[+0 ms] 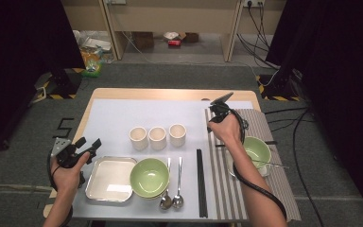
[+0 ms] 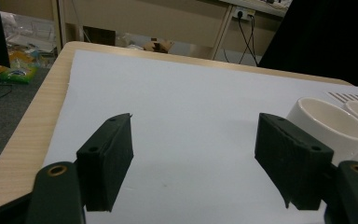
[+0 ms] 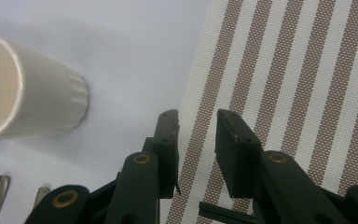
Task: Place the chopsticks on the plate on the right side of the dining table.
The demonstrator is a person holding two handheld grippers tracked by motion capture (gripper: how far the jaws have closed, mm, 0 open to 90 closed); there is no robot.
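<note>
My right gripper points down over the left edge of the striped placemat. Its jaws stand apart with nothing between them. The end of a thin black stick lies on the mat just below the jaws. A cream cup stands to their left. My left gripper hovers at the table's left side, wide open and empty, aimed across the white sheet toward the cups. Three cream cups stand in a row mid-table.
A metal tray, a green bowl, two spoons and black chopsticks line the near side. Another green bowl sits on the placemat under my right forearm. Beyond the table's far edge lie boxes and cables.
</note>
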